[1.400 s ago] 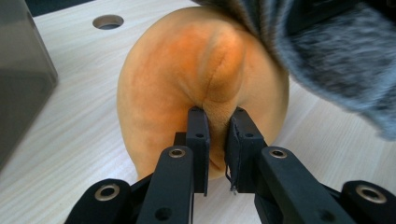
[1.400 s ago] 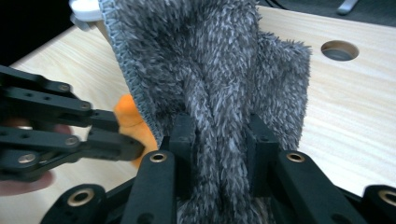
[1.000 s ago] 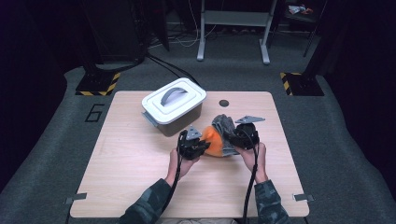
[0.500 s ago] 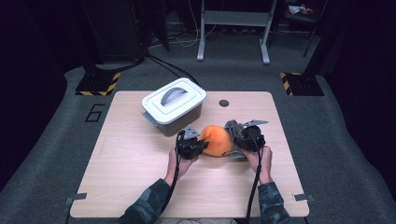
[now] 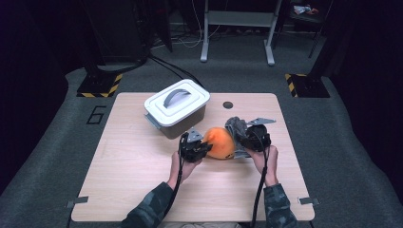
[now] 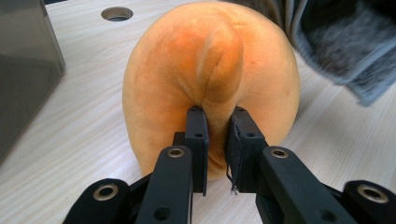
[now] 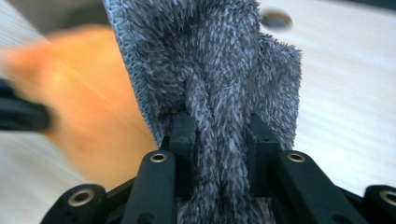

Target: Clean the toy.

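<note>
An orange plush ball (image 5: pixel 219 142) (image 6: pixel 210 74) rests on the wooden table (image 5: pixel 133 166) between both hands. My left gripper (image 5: pixel 203 147) (image 6: pixel 216 140) is shut on a pinched fold of the ball's fabric at its left side. A grey fuzzy cloth (image 5: pixel 236 125) (image 7: pixel 210 70) hangs bunched to the right of the ball. My right gripper (image 5: pixel 244 138) (image 7: pixel 219 149) is shut on that cloth, whose pile fills the space between the jaws. In the right gripper view the orange ball (image 7: pixel 79 93) is blurred at the left behind the cloth.
A white lidded box (image 5: pixel 177 107) with a grey handle stands behind and left of the ball; its dark wall (image 6: pixel 23 70) is close at the left in the left gripper view. A round hole (image 5: pixel 227 104) marks the table's far edge.
The grey cloth has been drawn off the ball toward the right, baring more of the orange surface. Both hands stay close around the ball.
</note>
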Tool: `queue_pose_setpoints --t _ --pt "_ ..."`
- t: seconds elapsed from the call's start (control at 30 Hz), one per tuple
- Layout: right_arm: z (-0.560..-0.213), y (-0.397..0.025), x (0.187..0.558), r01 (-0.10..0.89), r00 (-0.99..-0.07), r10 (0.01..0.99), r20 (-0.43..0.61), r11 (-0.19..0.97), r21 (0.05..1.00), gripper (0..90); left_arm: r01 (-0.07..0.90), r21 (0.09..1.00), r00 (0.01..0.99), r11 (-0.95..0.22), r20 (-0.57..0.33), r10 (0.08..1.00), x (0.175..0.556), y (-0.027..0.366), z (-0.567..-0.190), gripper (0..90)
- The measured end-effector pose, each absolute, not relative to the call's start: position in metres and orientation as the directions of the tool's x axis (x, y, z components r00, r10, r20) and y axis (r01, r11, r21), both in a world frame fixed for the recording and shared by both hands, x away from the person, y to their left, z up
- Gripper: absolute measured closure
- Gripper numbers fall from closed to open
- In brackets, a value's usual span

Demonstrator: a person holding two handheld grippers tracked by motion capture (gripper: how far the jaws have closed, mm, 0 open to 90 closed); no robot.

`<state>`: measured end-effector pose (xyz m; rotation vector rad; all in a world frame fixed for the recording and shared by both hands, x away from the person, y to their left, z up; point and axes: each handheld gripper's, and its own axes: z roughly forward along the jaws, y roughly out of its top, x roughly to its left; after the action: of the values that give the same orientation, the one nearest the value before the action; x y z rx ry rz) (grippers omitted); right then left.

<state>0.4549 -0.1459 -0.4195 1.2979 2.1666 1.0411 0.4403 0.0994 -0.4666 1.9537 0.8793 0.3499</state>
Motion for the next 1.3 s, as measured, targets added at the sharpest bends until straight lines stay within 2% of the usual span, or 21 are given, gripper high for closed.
queue_pose_setpoints --t 0.17,0.37,0.77,1.3 --pt "-0.404 -0.122 0.447 0.510 -0.549 0.836 0.003 0.332 0.793 68.9 0.433 0.845 0.704 -0.314 -0.099 0.703 0.440 0.098 -0.466 79.0" --pt "-0.410 -0.102 0.452 0.515 -0.561 0.827 -0.034 0.381 0.768 68.7 0.440 0.842 0.701 -0.313 -0.105 0.705 0.441 0.099 -0.466 78.8" --pt "-0.423 -0.127 0.455 0.556 -0.519 0.855 -0.006 0.343 0.757 68.5 0.437 0.845 0.702 -0.309 -0.106 0.704 0.441 0.099 -0.467 78.6" --pt "-0.453 -0.154 0.464 0.656 -0.439 0.898 0.037 0.292 0.695 68.6 0.435 0.846 0.703 -0.310 -0.104 0.703 0.442 0.098 -0.467 78.4"
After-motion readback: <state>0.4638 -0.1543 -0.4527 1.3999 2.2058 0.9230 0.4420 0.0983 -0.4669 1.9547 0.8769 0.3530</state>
